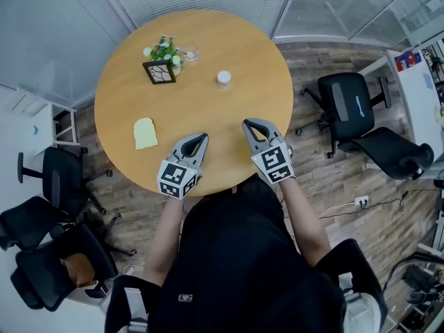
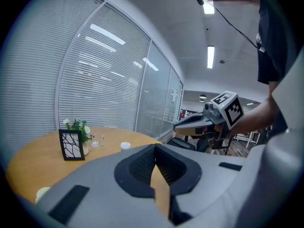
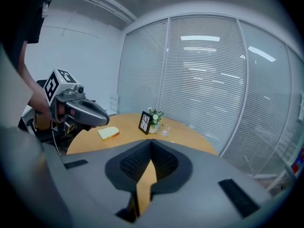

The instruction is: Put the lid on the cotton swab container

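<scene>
A small white round cotton swab container (image 1: 223,78) stands right of the middle of the round wooden table (image 1: 229,144); the left gripper view shows the container (image 2: 125,146) too. A small clear piece, perhaps the lid (image 1: 191,54), lies beside the potted plant; the same lid (image 3: 165,130) shows in the right gripper view. My left gripper (image 1: 202,137) and right gripper (image 1: 248,123) hover side by side over the table's near edge, well short of the container. Both are shut with nothing in them. The right gripper view does not show the container.
A small potted plant with a black picture frame (image 1: 160,70) stands at the table's far left. A pale yellow slice-shaped object (image 1: 145,133) lies left of my left gripper. Black office chairs (image 1: 347,109) stand around the table, and glass walls with blinds are behind it.
</scene>
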